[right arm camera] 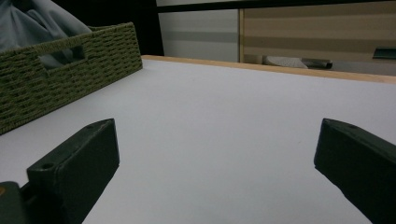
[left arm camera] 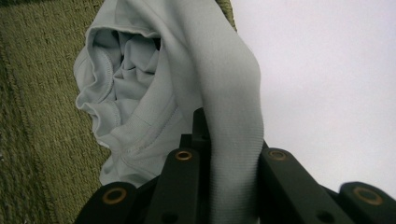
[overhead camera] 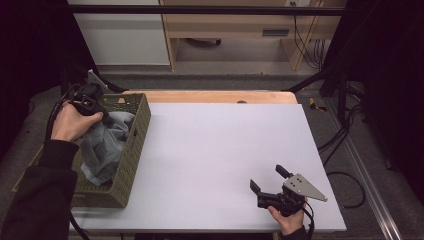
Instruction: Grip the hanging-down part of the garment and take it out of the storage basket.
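Note:
A grey garment (overhead camera: 107,142) lies bunched in the olive woven basket (overhead camera: 141,125) at the table's left edge. My left gripper (overhead camera: 104,120) hangs over the basket, shut on a fold of that garment. In the left gripper view the cloth (left arm camera: 140,93) runs up from between the jaws of the left gripper (left arm camera: 231,158), with the basket weave (left arm camera: 37,116) behind it. My right gripper (overhead camera: 268,178) rests low near the table's front right, open with nothing between its jaws. Past the jaws of the right gripper (right arm camera: 217,149), the basket (right arm camera: 70,79) holds the garment (right arm camera: 37,18).
A white sheet (overhead camera: 225,150) covers the table, leaving a wooden strip (overhead camera: 215,96) bare along the far edge. Beyond the table stand wooden furniture (overhead camera: 235,30) and cables (overhead camera: 350,140) on the floor at the right.

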Available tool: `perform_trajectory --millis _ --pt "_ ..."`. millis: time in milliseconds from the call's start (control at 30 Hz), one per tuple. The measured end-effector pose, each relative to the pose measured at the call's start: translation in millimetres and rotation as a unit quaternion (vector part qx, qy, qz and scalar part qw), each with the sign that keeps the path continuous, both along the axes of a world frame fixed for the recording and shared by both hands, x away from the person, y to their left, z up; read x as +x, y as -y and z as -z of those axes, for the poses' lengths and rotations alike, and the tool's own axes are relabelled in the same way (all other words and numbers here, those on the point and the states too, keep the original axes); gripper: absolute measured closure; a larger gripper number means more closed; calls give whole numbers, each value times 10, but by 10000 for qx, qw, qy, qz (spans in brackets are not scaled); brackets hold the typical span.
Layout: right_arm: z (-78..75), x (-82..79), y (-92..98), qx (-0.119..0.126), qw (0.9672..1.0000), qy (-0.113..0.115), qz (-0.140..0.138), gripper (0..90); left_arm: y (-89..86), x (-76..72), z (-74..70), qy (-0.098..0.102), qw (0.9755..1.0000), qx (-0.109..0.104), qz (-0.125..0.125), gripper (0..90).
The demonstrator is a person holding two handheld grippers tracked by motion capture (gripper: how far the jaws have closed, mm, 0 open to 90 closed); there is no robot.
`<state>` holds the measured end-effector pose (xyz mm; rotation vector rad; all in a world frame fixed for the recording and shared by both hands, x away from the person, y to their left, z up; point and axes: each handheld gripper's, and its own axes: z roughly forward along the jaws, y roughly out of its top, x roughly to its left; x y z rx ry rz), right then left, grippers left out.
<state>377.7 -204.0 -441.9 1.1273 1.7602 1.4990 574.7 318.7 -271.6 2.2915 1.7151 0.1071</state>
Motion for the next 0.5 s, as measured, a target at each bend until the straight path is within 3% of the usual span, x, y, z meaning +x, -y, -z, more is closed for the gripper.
perform_trajectory --millis 267,500 --pt "5 11 2 -8 10000 -29 -39 2 -13 -34 -67 66 10000 22 8 820" --pt "8 20 -25 -33 9999 -86 -110 2 -51 -93 -246 199 9998 80 -27 822"
